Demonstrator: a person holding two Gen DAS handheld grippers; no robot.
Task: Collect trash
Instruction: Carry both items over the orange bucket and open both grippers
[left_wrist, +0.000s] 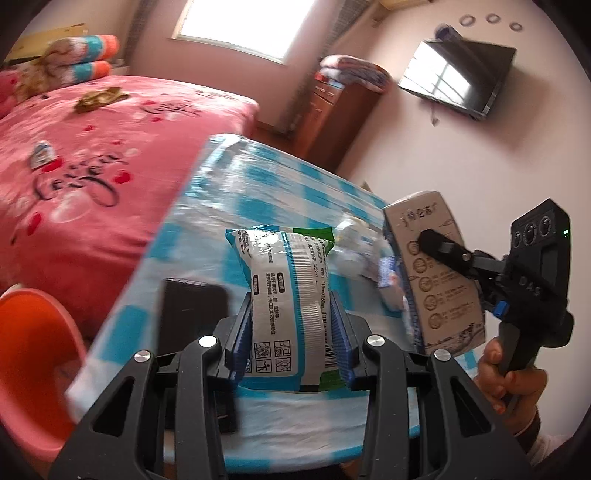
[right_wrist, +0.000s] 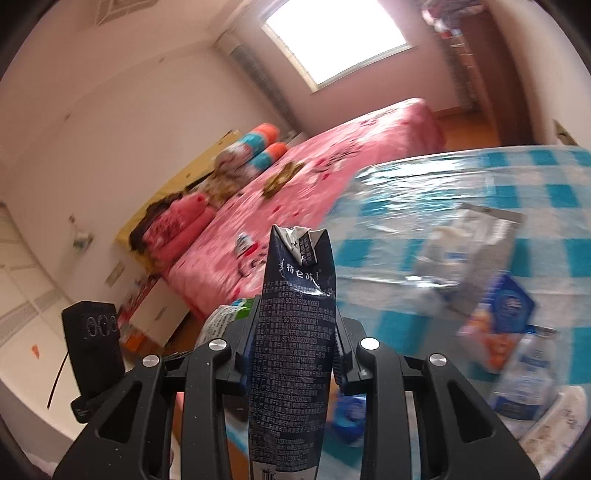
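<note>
- Two grips loaded at once, judging by both views; collecting step reads as mid-carry, with a drop-off place not visible in either view.
- Left wrist view: left gripper (left_wrist: 291, 332) clamped narrow on a crinkled white, blue and green plastic tissue packet (left_wrist: 284, 295), blue pads pressing its two sides, packet standing up between the jaws and reaching forward past the tips.
- Beyond the jaws, a blue-and-white checked, plastic-covered table (left_wrist: 266, 184); left of the jaws, a flat black rectangular phone-like slab (left_wrist: 192, 314) on it; ahead and right of the tips, blurred crumpled white litter (left_wrist: 354, 243).
- Far right of the jaws, right gripper (left_wrist: 428, 240) in a hand (left_wrist: 511, 380), pinching a tall grey-and-navy milk carton (left_wrist: 432, 273).
- Far left, ahead of the jaws, a pink bed (left_wrist: 92, 155) with a small brownish wrapper (left_wrist: 96, 99) lying on it.
- Right wrist view: right gripper (right_wrist: 295, 347) squeezed tight on the same carton (right_wrist: 291, 332), narrow side toward the camera, crushed top sticking out well past the tips.
- Right of the jaws, more blurred packets (right_wrist: 495, 306) on the checked table (right_wrist: 443, 177), apart from the fingers.
- Next move, as a judgement: finding a bin or bag, then releasing each item above it; firm hold needed meanwhile, as the soft packet could slip.
</note>
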